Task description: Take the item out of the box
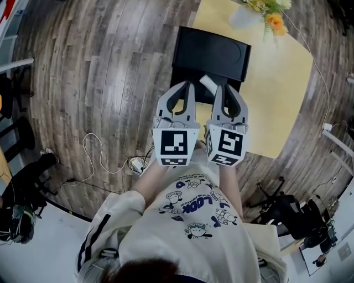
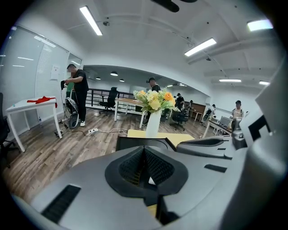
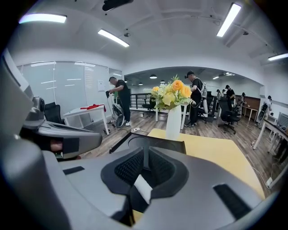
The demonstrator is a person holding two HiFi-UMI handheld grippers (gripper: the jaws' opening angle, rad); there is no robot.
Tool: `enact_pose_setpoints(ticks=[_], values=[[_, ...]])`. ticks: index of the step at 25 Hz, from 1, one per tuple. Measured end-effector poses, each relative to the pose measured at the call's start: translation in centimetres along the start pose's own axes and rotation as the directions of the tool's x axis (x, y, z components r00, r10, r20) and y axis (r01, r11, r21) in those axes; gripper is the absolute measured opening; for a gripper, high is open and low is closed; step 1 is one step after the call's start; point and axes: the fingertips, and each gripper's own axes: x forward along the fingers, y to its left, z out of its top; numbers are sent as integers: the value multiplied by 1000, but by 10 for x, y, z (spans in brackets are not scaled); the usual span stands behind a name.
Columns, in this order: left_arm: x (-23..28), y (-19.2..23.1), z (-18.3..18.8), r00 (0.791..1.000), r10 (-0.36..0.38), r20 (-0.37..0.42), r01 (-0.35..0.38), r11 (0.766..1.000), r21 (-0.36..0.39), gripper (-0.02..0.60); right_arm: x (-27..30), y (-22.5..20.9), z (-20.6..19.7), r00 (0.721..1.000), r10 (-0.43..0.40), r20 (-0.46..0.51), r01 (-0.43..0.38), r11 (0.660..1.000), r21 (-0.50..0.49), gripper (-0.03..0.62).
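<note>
An open black box sits on a yellow table. Both grippers hover side by side over the box's near edge. My right gripper has its jaws closed, and a thin white item sticks out to the left of its tips. In the right gripper view the white item shows as a strip pinched low between the closed jaws. My left gripper is shut with nothing in it; in its own view the pads meet. A corner of the white item shows beyond them.
A white vase of yellow and orange flowers stands at the table's far edge behind the box. Cables and a power strip lie on the wooden floor to the left. Office chairs, tables and several people fill the room beyond.
</note>
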Motion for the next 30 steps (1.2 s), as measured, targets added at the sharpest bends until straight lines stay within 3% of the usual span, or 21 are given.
enact_pose_setpoints(ticks=[15,19,30], values=[[18,2,-38,994,-21,-107,17,999,-31,14,20,1,-38,989,26,-148,-31,999,-26,46],[22,1,-43,992,-24,-122,20,999,-36,14,25,3,-46,979,51,-198,-62,997,-49,95],[27,5,-53,989,-13,-149,5,998,-55,14,35,12,-76,921,103,-375,-169,974,-148,138]])
